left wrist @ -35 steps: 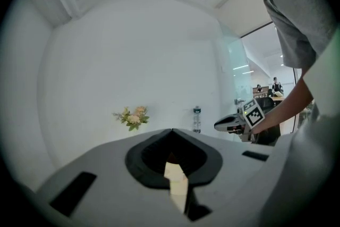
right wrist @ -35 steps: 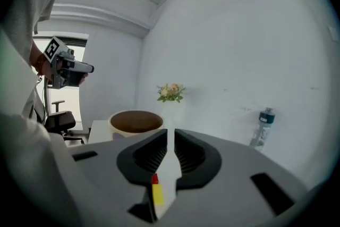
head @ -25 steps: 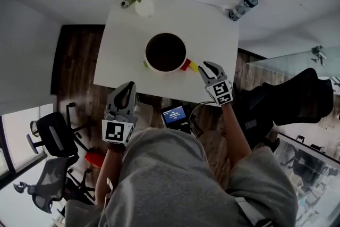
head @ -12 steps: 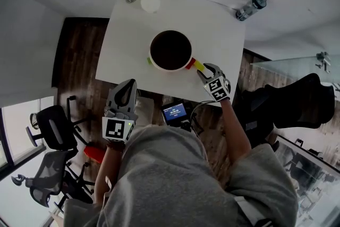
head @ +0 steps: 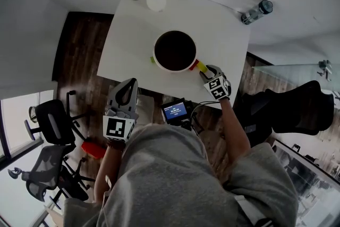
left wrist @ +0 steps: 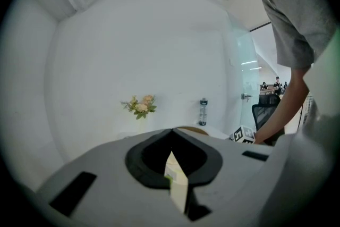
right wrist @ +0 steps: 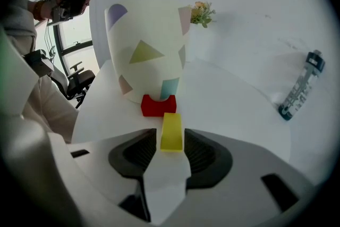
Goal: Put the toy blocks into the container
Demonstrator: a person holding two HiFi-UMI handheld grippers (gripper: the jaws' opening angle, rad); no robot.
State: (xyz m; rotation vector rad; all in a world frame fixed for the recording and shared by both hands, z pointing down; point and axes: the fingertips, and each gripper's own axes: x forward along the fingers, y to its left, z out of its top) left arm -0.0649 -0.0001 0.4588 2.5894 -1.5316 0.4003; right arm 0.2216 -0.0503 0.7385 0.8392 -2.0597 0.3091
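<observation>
A white container (head: 187,67) with a dark inside stands mid-table; in the right gripper view its wall (right wrist: 149,45) carries coloured shapes. A red arch block (right wrist: 158,106) lies against its base (head: 194,65). Just before it a yellow block (right wrist: 171,130) lies on the table (head: 202,68), between the jaws of my right gripper (right wrist: 171,142), which stand open with small gaps on both sides. A green block (head: 152,59) peeks out at the container's left. My left gripper (head: 126,87) hangs shut and empty off the table's near edge (left wrist: 172,133).
The white table (head: 133,40) also bears a vase of flowers (head: 156,0) at the far edge and a water bottle (head: 255,11) at the far right corner. A small lit screen (head: 174,111) sits below the near edge. Office chairs (head: 48,125) stand left on the wooden floor.
My right gripper has moved in toward the container, and the yellow block now lies between its jaws. The left gripper has stayed where it was.
</observation>
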